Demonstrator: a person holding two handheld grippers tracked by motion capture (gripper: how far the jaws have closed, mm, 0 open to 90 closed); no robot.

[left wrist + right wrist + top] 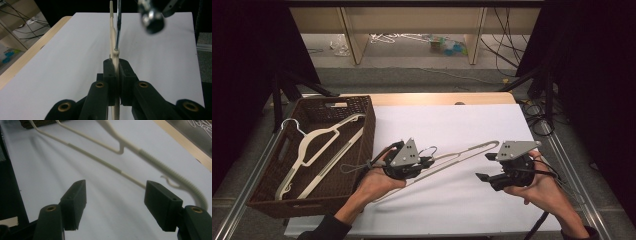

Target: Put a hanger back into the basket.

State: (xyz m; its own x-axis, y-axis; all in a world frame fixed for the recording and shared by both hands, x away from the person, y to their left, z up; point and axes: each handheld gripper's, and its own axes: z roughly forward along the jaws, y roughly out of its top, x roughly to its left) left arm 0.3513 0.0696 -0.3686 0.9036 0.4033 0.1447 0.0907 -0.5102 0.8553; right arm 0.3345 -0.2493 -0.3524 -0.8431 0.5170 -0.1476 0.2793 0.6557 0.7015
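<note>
Both grippers (407,162) (507,172) black w/ grey triangular plates, brass-ringed pivots, black cables; sleeves prob. dark.

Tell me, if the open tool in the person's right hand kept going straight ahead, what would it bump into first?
Probably the cream plastic clothes hanger held up by the left tool. The right tool has its jaws wide apart, and the hanger's thin bottom bar crosses just ahead of them above the white table sheet; the depth is unclear.

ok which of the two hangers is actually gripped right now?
The cream hanger over the white sheet: the left gripper is shut on its neck, just below the metal hook. The other hanger lies loose in the brown basket. The right gripper is open.
</note>
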